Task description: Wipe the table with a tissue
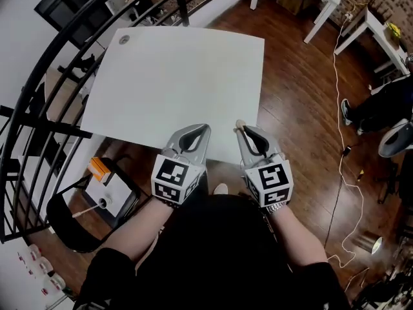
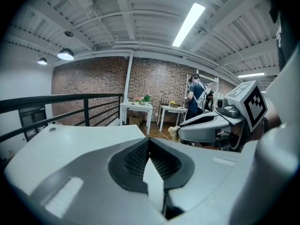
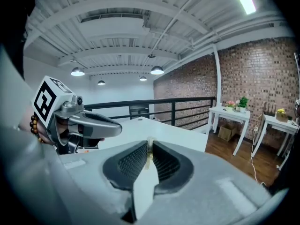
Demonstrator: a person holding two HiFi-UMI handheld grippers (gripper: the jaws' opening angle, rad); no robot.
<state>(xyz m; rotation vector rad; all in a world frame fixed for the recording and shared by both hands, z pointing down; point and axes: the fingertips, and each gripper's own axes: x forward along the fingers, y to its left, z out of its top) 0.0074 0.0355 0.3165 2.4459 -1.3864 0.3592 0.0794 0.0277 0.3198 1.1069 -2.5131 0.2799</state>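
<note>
White table (image 1: 174,76) on a wooden floor (image 1: 303,95), with a black railing (image 1: 39,89) along its left side. Left gripper (image 1: 205,129) is at the table's near edge, jaws pressed together with nothing between them. Right gripper (image 1: 240,130) is just beside it at the same edge, jaws clenched on a small beige tissue (image 1: 240,123) that pokes out at the tips.

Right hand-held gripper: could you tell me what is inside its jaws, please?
A beige tissue is pinched between the shut jaws of the right hand-held gripper; only a small tuft shows at the tips, the jaws cover the rest.
</note>
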